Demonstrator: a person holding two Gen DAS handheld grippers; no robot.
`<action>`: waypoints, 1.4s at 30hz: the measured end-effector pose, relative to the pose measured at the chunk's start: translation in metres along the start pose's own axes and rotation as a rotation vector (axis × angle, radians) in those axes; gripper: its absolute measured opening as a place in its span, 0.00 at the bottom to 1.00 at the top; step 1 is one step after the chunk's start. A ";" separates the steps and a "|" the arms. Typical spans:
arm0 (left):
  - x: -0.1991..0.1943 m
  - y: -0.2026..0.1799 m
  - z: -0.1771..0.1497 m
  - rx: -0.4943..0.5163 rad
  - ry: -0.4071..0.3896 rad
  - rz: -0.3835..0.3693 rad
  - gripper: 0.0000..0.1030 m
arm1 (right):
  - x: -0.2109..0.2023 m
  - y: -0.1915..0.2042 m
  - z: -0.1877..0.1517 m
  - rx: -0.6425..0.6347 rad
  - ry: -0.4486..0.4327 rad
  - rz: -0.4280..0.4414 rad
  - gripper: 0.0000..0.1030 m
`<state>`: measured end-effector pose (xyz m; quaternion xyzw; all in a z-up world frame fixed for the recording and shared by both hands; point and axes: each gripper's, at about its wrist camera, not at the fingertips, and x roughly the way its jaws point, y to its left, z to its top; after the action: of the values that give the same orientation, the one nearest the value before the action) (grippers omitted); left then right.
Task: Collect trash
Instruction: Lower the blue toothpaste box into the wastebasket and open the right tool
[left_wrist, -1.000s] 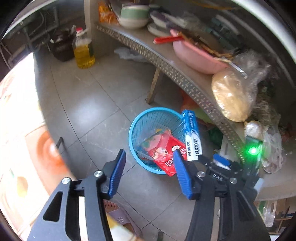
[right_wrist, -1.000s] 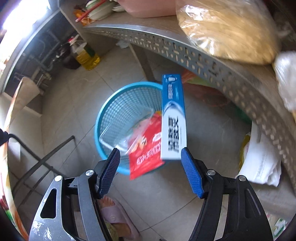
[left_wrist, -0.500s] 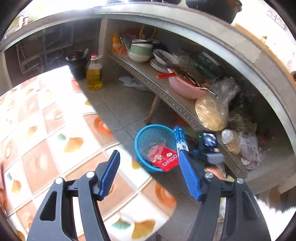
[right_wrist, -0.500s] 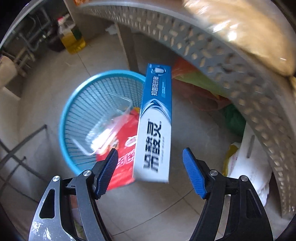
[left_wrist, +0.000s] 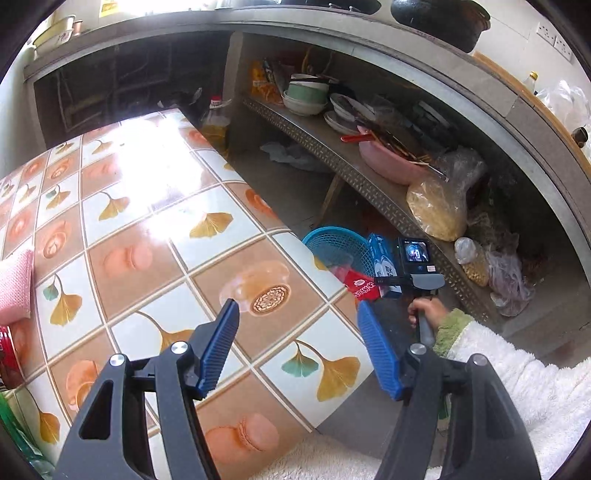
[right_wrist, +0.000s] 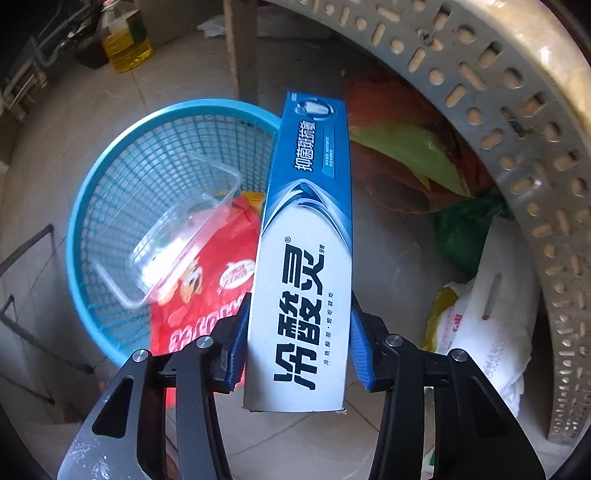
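A perforated metal shelf (left_wrist: 325, 147) runs beneath a concrete counter (left_wrist: 424, 48), carrying bowls (left_wrist: 304, 98) and a pink basin (left_wrist: 388, 162). Below the shelf lies a grey tiled floor (right_wrist: 74, 122). Left of the shelf, glare whitens a bench (left_wrist: 147, 221) with ginkgo-patterned covering.

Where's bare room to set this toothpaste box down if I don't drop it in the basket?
Free: the tablecloth ahead of the left gripper, between the pink cloth and the clear dish; also floor tiles left of the blue basket. Crowded: the shelf, and the floor right of the toothpaste box, with bags.
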<state>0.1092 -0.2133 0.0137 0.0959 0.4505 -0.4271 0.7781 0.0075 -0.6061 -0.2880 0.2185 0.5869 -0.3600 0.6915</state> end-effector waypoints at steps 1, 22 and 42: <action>0.000 0.001 0.000 -0.006 -0.004 -0.005 0.62 | -0.006 0.001 -0.005 -0.017 0.000 0.006 0.43; -0.007 0.034 -0.011 -0.107 -0.014 -0.017 0.62 | -0.036 0.015 -0.004 0.009 0.131 0.178 0.45; -0.008 0.043 -0.015 -0.130 -0.010 -0.015 0.64 | -0.045 0.028 -0.041 0.054 0.129 0.377 0.50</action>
<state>0.1302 -0.1743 0.0013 0.0394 0.4740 -0.4033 0.7817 -0.0005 -0.5472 -0.2563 0.3656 0.5687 -0.2251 0.7016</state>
